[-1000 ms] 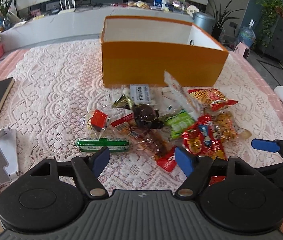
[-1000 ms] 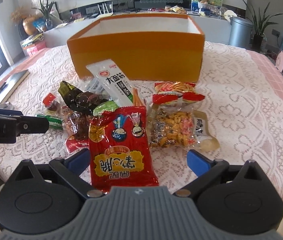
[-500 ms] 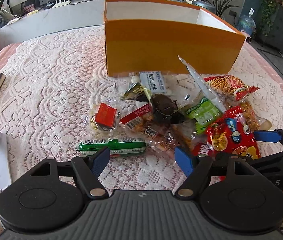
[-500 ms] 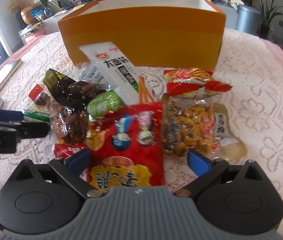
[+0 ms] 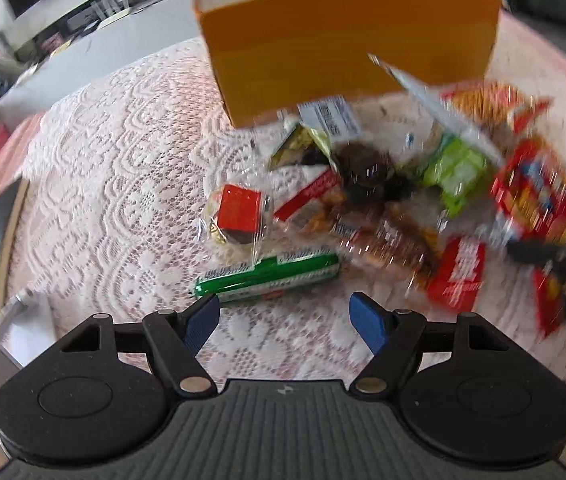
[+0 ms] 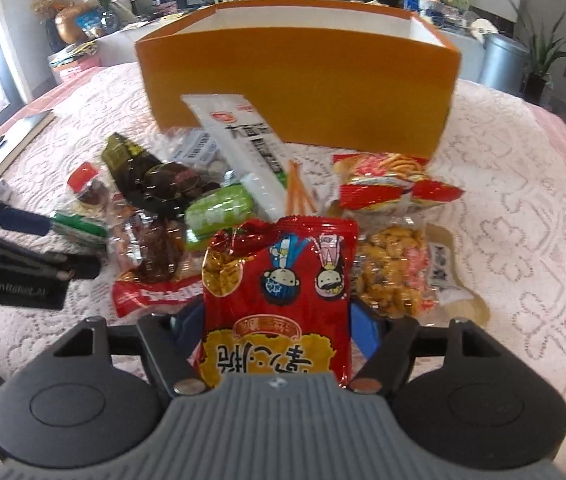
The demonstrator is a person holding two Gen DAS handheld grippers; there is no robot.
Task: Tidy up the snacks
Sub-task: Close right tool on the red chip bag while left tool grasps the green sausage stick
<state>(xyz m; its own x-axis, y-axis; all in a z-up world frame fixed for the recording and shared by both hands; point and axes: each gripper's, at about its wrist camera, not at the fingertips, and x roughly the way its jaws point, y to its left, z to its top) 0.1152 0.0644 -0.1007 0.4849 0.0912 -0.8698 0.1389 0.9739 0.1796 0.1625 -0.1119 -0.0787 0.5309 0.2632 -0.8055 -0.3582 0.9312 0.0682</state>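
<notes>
- Step in hand, judged: first pickups of loose snacks for the orange box (image 6: 299, 92).
- Right gripper (image 6: 273, 320) closing around the red snack bag (image 6: 279, 280); bag between the two blue pads, left pad hidden behind it, firm contact not certain.
- Left gripper (image 5: 285, 316) wide, nothing between its pads; green sausage stick (image 5: 267, 276) lying crosswise just ahead of the fingertips on the lace-covered tabletop (image 5: 115, 168).
- Rest of the pile ahead of both grippers: white noodle-snack packet (image 6: 243, 140) leaning toward the box, light green packet (image 6: 219, 208), dark packet (image 6: 151, 176), bag of orange sticks (image 6: 383, 180), clear bag of yellow nuts (image 6: 395, 272) just right of the red bag.
- Orange box beyond the pile, open at the top; white inner walls visible, floor hidden, contents impossible to tell.
- Next, probably: secure hold on the red bag, lift clear of neighbours, carry forward over the near wall; likewise lower and close on the green stick.
</notes>
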